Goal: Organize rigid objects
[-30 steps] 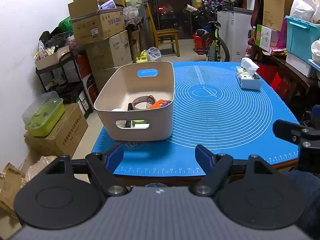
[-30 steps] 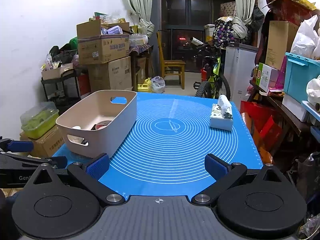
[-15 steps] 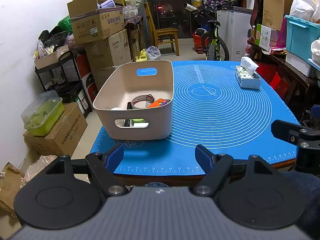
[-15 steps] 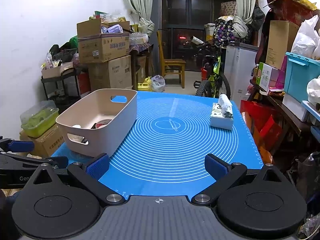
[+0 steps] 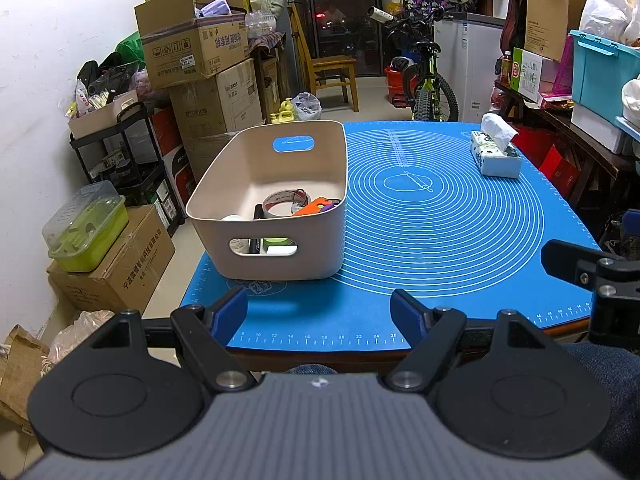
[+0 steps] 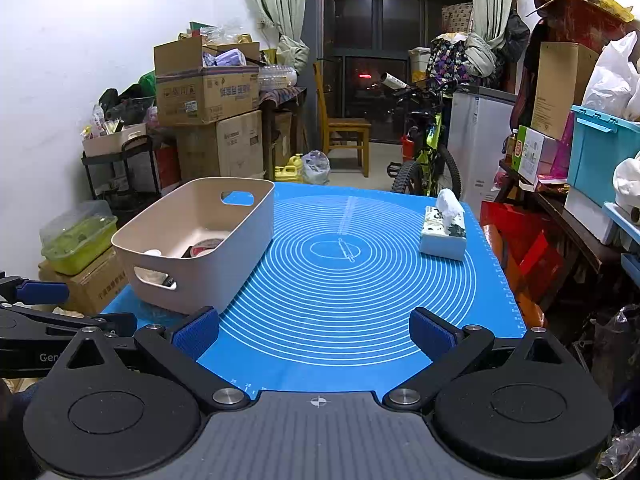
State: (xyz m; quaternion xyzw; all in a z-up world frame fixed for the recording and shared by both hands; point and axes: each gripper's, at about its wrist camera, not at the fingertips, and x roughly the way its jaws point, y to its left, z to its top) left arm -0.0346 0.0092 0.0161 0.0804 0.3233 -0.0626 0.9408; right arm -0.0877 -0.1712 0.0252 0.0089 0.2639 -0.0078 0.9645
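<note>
A beige plastic bin (image 5: 276, 184) (image 6: 200, 240) stands on the left part of the blue mat (image 5: 440, 232) (image 6: 348, 280). Inside it lie a roll of tape (image 5: 285, 204), an orange object (image 5: 316, 206), a white round item (image 5: 232, 218) and other small things seen partly through the handle slot. My left gripper (image 5: 320, 312) hovers open over the mat's near edge, just in front of the bin, with nothing between its blue pads. My right gripper (image 6: 314, 332) is open too, empty, over the near edge toward the right of the bin.
A tissue box (image 5: 495, 154) (image 6: 444, 230) sits at the mat's far right. Cardboard boxes (image 5: 200, 44), a shelf cart and a green lidded container (image 5: 86, 226) crowd the left wall. A bicycle (image 5: 424, 76), a wooden chair and cluttered shelves stand beyond and to the right.
</note>
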